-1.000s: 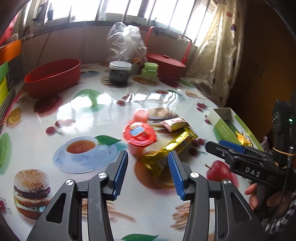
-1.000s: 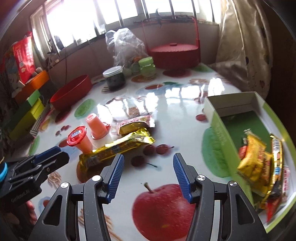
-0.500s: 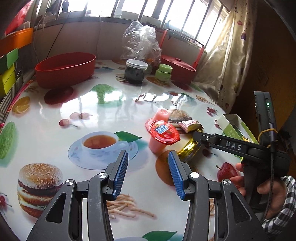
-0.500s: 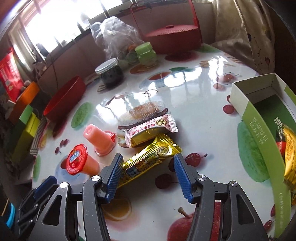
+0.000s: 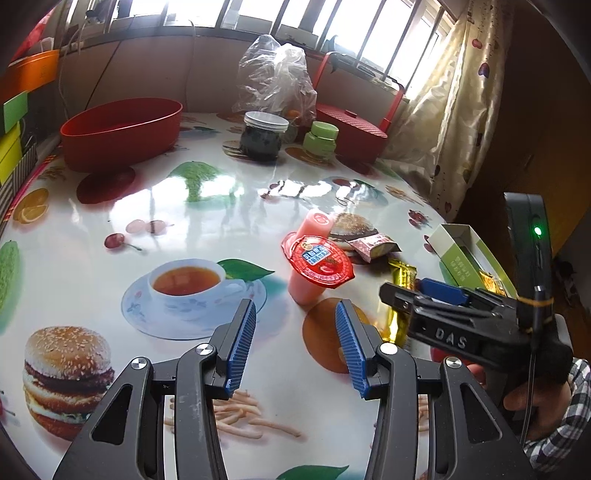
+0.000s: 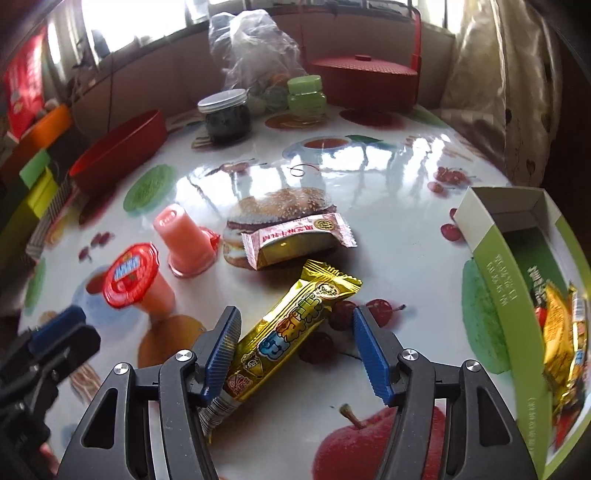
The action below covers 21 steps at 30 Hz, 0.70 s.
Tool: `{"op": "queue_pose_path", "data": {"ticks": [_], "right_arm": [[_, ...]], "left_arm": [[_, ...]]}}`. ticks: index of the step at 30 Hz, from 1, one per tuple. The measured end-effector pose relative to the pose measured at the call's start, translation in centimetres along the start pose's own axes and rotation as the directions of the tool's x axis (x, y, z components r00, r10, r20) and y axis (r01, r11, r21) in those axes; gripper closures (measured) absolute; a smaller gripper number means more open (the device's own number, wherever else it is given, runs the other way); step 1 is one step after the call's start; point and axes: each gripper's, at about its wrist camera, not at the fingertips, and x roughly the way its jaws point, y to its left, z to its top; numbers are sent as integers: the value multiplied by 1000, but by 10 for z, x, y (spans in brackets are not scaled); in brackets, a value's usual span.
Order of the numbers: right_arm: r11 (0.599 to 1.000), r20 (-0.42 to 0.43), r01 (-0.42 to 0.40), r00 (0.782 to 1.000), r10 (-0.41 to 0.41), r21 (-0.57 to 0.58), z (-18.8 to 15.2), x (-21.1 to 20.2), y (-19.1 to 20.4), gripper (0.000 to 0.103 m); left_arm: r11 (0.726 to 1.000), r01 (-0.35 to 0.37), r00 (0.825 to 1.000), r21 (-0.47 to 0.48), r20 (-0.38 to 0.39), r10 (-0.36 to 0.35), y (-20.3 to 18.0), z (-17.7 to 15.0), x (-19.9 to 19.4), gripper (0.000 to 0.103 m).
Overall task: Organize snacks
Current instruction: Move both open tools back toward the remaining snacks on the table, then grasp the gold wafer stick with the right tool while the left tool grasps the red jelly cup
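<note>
Gold snack bar (image 6: 295, 325) lies between opening right gripper's (image 6: 295, 354) jaws.

You see daylight from the far windows (image 5: 280, 22) blown out, glare streaking the glossy table (image 5: 229, 199), fisheye bending and dark corners, slight blur at left.

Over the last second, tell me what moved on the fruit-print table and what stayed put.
The right gripper came in over the long gold-wrapped snack bar, which now lies between its opening jaws, not yet gripped. The left gripper drew nearer the upright pink jelly cup with the red foil lid, empty. The snacks and the green cardboard box stayed put.
</note>
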Motion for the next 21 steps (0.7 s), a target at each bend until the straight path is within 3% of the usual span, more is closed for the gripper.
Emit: {"op": "queue_pose_path", "data": {"ticks": [4, 11, 15, 21], "right_arm": [[999, 2, 27, 1000, -27, -28, -5, -5, -10, 40], [998, -2, -39, 999, 39, 56, -17, -17, -27, 40], [999, -16, -29, 999, 29, 43, -22, -15, -25, 40], [996, -9, 90, 996, -90, 5, -23, -14, -30, 40]], "left_arm": [[1000, 10, 1000, 13, -16, -9, -6, 1, 5, 56], [999, 11, 999, 33, -46, -10, -16, 6, 21, 56], [999, -1, 998, 43, -56, 4, -18, 10, 31, 56], [998, -15, 999, 60, -47, 17, -21, 17, 40, 56]]}}
